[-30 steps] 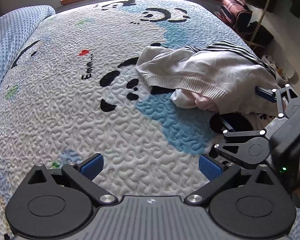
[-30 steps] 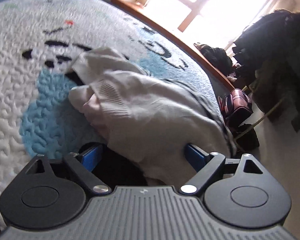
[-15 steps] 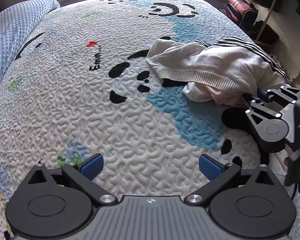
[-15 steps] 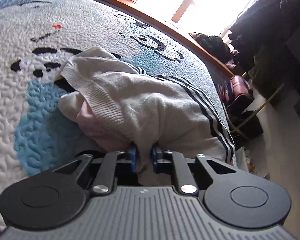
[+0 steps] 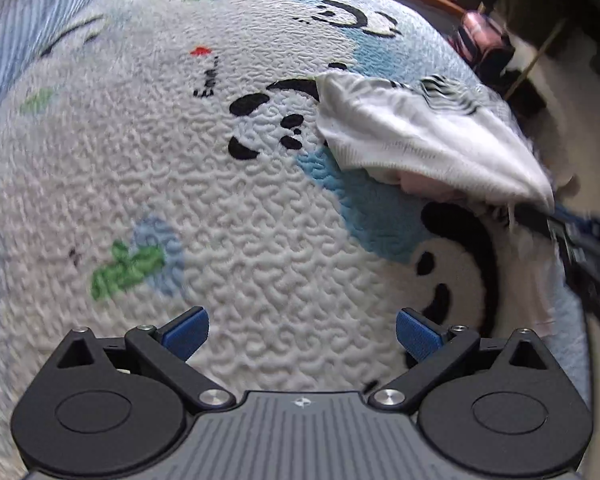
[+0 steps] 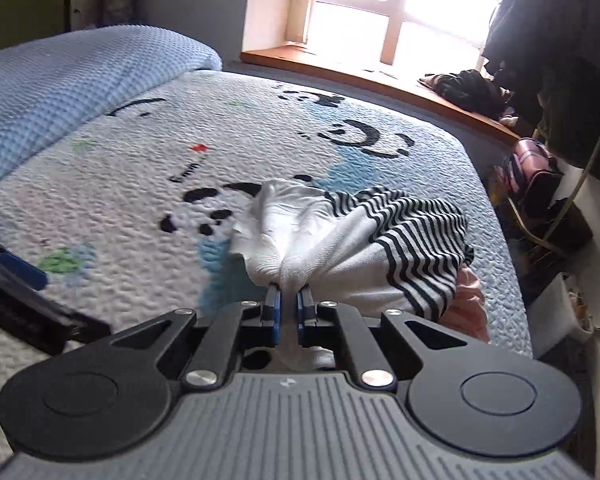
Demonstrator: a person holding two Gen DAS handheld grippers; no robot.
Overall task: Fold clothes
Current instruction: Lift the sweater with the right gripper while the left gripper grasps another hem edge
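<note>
A: Nearest first. What is the right gripper (image 6: pixel 288 312) doing?

B: Its blue pads are pinched together on a bunched fold of the white knit sweater (image 6: pixel 340 248), and the cloth rises to them in a peak. A strip of the knit hangs down behind the pads.

A: And the left gripper (image 5: pixel 302 330)?

B: Jaws spread wide, nothing between them. It hangs over bare panda-print bedspread (image 5: pixel 220 208), near the bed's near edge. In the right wrist view one blue finger (image 6: pixel 18 266) shows at the left border.

A: Where does the sweater lie?

B: Toward the bed's right edge, about midway along it. The white part faces the middle of the bed, and the black-and-white striped part (image 6: pixel 416 224) drapes toward the right edge. A pink garment (image 6: pixel 466 300) peeks out beneath it on the right side.

A: Further back?

B: A blue waffle-textured blanket (image 6: pixel 80 80) covers the far-left corner of the bed. Past the far edge runs a wooden window sill (image 6: pixel 380 80) with a dark heap of clothes (image 6: pixel 468 88) on it. Beside the bed's right edge, on the floor, stands a pink backpack (image 6: pixel 534 168), with dark coats (image 6: pixel 560 40) hanging above it.
</note>
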